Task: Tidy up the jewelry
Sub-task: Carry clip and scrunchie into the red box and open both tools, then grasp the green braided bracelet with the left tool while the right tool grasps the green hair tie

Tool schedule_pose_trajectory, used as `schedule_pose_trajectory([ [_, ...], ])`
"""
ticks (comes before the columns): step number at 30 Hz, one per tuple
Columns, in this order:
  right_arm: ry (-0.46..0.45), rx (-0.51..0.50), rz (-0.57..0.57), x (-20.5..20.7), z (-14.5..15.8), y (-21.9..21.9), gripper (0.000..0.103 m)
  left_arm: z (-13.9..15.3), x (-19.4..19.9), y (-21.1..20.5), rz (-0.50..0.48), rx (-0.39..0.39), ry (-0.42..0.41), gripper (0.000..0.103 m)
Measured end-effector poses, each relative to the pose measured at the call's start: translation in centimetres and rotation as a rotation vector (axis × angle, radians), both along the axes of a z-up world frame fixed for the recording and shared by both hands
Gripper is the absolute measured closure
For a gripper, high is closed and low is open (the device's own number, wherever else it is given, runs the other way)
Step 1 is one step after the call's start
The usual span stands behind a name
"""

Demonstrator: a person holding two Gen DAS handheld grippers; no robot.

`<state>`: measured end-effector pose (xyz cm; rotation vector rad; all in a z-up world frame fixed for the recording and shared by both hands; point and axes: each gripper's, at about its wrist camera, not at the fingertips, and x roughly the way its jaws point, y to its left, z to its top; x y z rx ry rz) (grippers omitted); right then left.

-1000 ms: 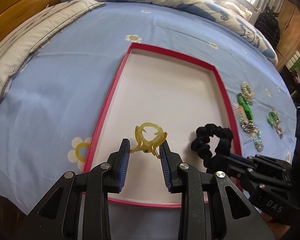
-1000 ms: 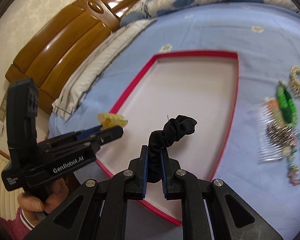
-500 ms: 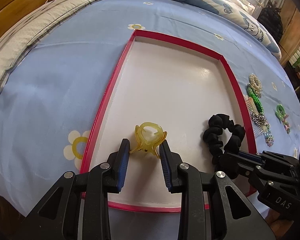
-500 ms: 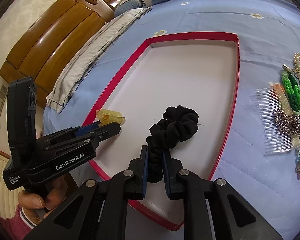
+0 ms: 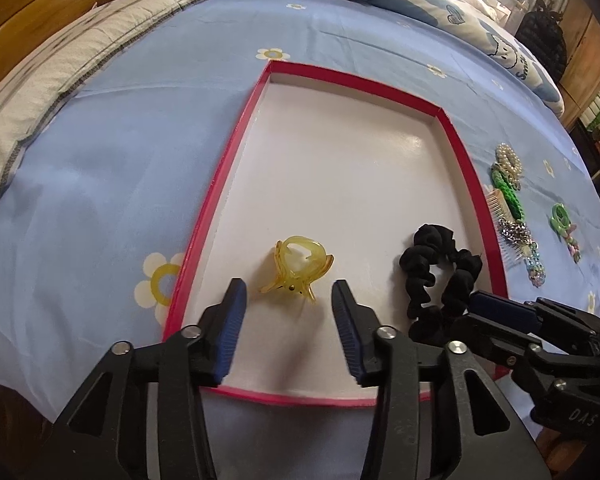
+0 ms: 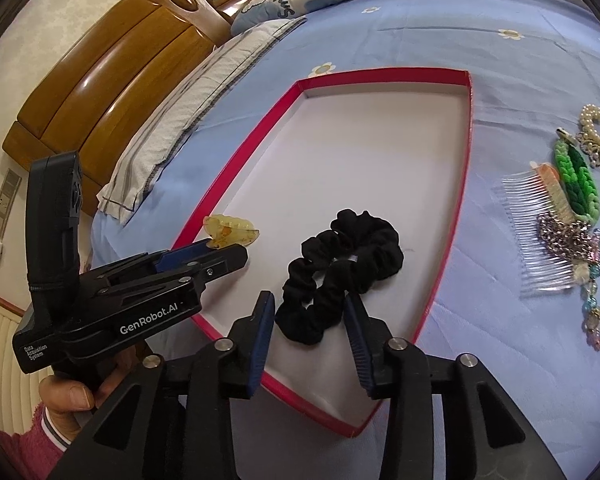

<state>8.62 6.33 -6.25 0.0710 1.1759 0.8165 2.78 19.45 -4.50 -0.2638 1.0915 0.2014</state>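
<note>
Yellow claw clip (image 5: 296, 268) and black scrunchie (image 6: 340, 270) lie in red-rimmed tray (image 5: 458, 148), lower frame. Left gripper (image 5: 286, 312) and right gripper (image 6: 310, 324) opening, pads clear. Remaining jewelry pile (image 6: 568, 216), right of frame, unsorted on bedsheet (image 5: 100, 168).

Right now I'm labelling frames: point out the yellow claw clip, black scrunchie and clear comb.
yellow claw clip (image 5: 298, 268), left wrist view, its body
black scrunchie (image 6: 340, 276), right wrist view, fabric ring
clear comb (image 6: 534, 236), right wrist view, its teeth

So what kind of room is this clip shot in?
Most likely a bedroom: the red-rimmed tray sits on a bed with a blue flowered sheet, a pillow and a wooden headboard behind it.
</note>
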Motion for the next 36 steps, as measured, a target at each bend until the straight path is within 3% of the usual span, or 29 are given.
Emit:
schedule_pose_trajectory([
  [7,-0.031,0.039,-0.049,-0.6,1.9,-2.7,0.057,2.7,-1.1,-0.4,0.012,0.006,-0.051,0.052],
  [15,-0.068,0.051,-0.172,-0.6,3.2,-8.4,0.056,4.9,-0.1,-3.7,-0.049,-0.011,-0.090,0.051],
  [36,-0.098,-0.002,-0.508,2.0,2.8,-23.7,0.054,4.4,6.1,-14.5,-0.271,-0.049,-0.064,0.051],
])
